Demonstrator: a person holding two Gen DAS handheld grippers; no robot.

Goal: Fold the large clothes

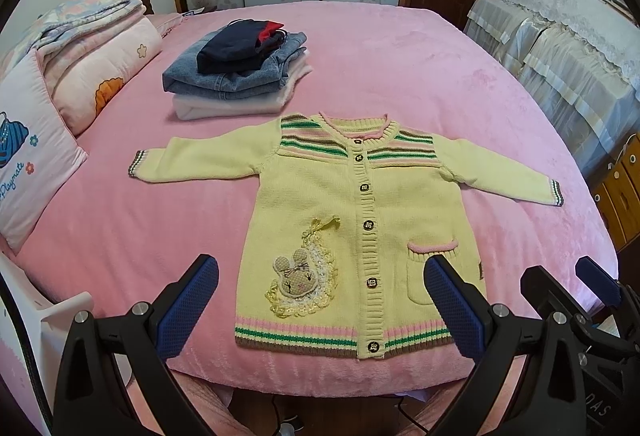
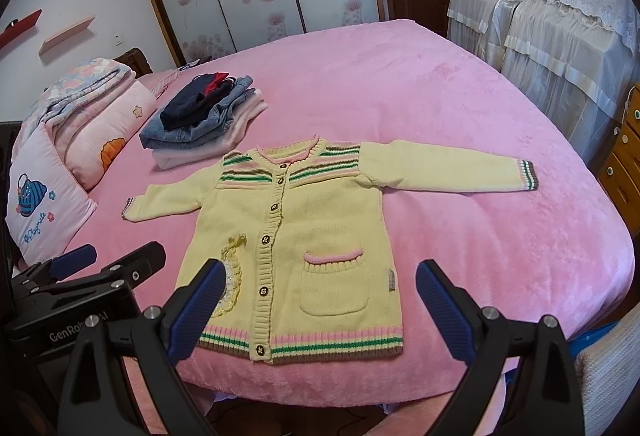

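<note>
Your left tool and right tool gape wide, empty, at frame bottom; yellow cardigan lies flat, centre, on the bed.

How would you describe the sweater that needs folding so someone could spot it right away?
On the pink bed, near its front edge, the yellow cardigan lies flat, buttoned, with both sleeves spread. Unlike the folded pile of clothes behind it, it is unfolded, with green and pink stripes and a bunny patch.
</note>
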